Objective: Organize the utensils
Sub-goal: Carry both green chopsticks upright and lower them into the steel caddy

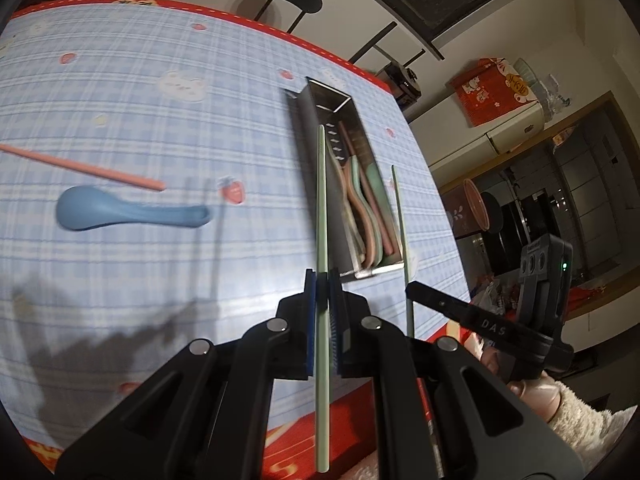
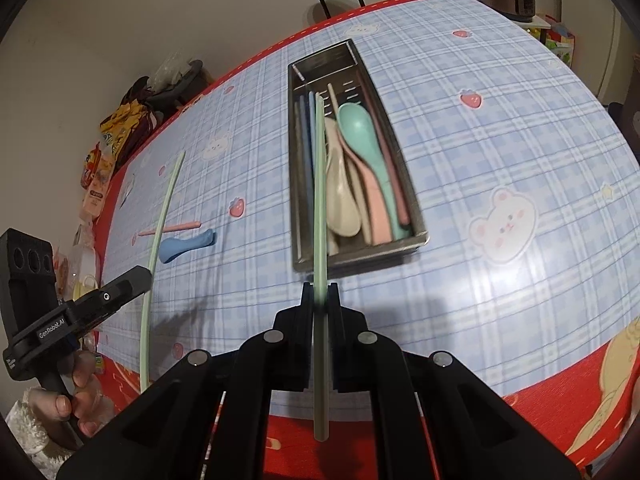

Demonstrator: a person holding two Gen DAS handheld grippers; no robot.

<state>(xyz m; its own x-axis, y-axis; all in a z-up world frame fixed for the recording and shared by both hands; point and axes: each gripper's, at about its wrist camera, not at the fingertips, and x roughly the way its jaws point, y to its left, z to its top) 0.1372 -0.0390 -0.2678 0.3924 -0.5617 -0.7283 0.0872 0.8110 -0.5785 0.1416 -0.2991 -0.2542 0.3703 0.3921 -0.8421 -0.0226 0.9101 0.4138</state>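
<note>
Left chopstick: pale green chopstick (image 1: 322, 200) clamped between the jaws of the left gripper (image 1: 322, 280); tip reaches ahead toward the near-left edge of the metal tray (image 1: 304, 152).
Right chopstick: second green chopstick (image 2: 319, 184) clamped in the right gripper (image 2: 320, 292); it points ahead over the tray's left side.
Risk: long overhang ahead of and behind each clamp; the stick may pivot or slip; a tip could catch the tray's near wall.
Obstruction: spoons (image 2: 360, 160) and sticks crowd the tray; free room looks narrow.
Remaining: blue spoon (image 1: 120, 210) and pink chopstick (image 1: 80, 168) lie ahead-left of the left gripper on the tablecloth (image 1: 160, 120).
</note>
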